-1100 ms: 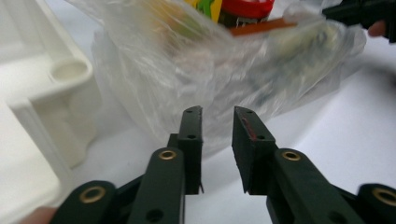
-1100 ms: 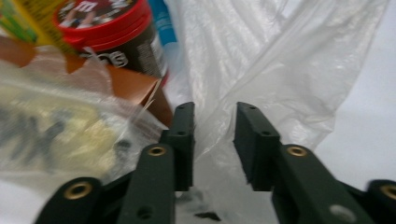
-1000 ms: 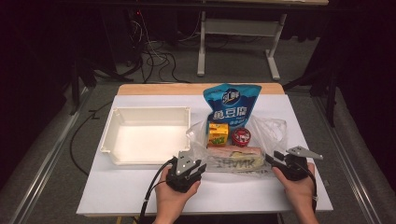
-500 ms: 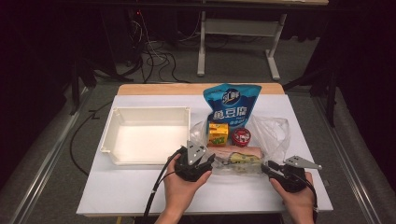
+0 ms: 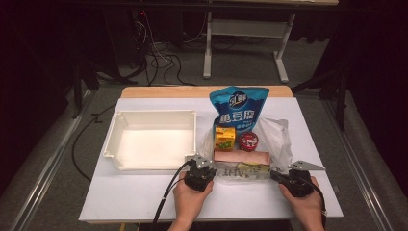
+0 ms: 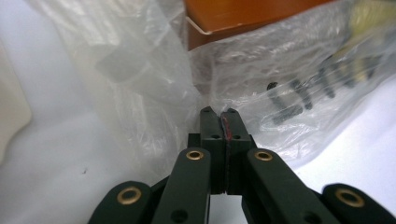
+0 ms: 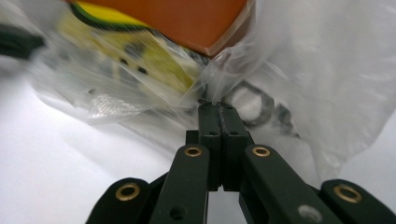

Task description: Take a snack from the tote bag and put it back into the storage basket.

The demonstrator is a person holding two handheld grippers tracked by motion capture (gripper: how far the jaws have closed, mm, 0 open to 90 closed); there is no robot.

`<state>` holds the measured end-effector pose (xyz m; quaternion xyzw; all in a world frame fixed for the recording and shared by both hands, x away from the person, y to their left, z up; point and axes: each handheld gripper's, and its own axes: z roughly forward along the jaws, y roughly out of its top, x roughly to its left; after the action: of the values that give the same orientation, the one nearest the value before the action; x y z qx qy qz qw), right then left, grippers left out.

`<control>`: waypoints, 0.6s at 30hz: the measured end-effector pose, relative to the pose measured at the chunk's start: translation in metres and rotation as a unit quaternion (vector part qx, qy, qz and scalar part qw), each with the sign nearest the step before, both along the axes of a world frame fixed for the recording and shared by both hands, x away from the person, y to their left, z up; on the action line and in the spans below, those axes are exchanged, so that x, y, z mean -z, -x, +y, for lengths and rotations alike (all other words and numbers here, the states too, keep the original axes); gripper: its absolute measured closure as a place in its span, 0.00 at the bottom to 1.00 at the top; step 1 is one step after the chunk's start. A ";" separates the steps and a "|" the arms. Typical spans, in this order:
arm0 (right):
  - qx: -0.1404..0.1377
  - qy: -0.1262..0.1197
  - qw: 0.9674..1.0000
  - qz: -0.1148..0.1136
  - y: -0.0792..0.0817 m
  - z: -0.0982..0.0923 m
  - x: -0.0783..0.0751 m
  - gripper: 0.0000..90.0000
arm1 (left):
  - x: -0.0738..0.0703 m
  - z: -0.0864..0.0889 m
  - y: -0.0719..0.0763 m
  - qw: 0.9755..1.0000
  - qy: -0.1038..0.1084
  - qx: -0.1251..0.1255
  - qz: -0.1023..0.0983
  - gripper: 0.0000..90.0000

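High view — we take the clear plastic bag (image 5: 250,159) as our landmark. It lies on the white table (image 5: 144,197), with an orange-brown box (image 5: 242,157) and a yellow-printed pack (image 5: 250,167) inside it. At the bag's near left corner we see the left gripper (image 5: 204,166), at its near right corner the right gripper (image 5: 273,175), each held in a hand. Just beyond the bag stand a yellow carton (image 5: 224,138) and a small red-lidded cup (image 5: 248,141); behind those, a blue pouch (image 5: 238,109). Left of the bag sits an empty white tray (image 5: 151,118).

Left gripper view — the left gripper (image 6: 219,112) has just been closing, and its jaws now meet tip to tip at the bag's crumpled film (image 6: 154,93). We cannot tell for certain whether a fold of film is pinched between them, though the tips are right against it. The orange-brown box (image 6: 243,14) shows just beyond, inside the bag.

Right gripper view — the right gripper (image 7: 218,106) has likewise just been closing; its jaws are pressed together at the bag's edge (image 7: 322,84). The yellow-printed pack (image 7: 140,56) and the box (image 7: 187,18) lie just past the tips, behind the film.
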<state>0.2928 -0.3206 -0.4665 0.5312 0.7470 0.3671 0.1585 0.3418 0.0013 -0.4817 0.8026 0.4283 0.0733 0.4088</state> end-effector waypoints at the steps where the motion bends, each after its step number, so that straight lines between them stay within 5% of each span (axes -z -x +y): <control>1: 0.005 0.008 1.000 0.011 -0.001 0.000 0.002 1.00 | 0.000 0.002 -0.002 1.000 0.009 0.001 0.008 1.00; 3: 0.015 0.013 0.999 0.030 -0.003 -0.003 0.006 1.00 | 0.002 0.003 -0.002 1.000 0.016 0.003 0.009 1.00; 5: 0.024 -0.006 0.999 0.024 -0.001 -0.007 0.004 0.99 | 0.003 0.004 -0.001 1.000 0.015 0.005 0.001 1.00; 9: 0.018 -0.041 0.998 -0.049 0.014 -0.009 -0.021 0.87 | 0.003 0.004 -0.001 1.000 0.017 0.006 -0.001 1.00; 10: 0.018 -0.051 0.996 -0.072 0.016 -0.009 -0.028 0.84 | 0.003 0.004 0.000 1.000 0.015 0.006 -0.003 1.00; 11: 0.023 -0.049 0.991 -0.121 0.018 -0.008 -0.044 0.80 | 0.003 0.003 0.001 1.000 0.010 0.007 -0.009 1.00; 14: 0.027 -0.048 0.988 -0.147 0.014 -0.008 -0.056 0.76 | 0.003 0.002 0.003 1.000 0.003 0.007 -0.017 1.00; 18: 0.025 -0.034 0.985 -0.166 -0.014 -0.005 -0.069 0.69 | 0.003 0.001 0.003 1.000 0.003 0.007 -0.020 1.00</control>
<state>0.3064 -0.3255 -0.3976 0.4867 0.6840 0.4710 0.2711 0.3385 0.0027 -0.4851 0.8027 0.4149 0.0851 0.4199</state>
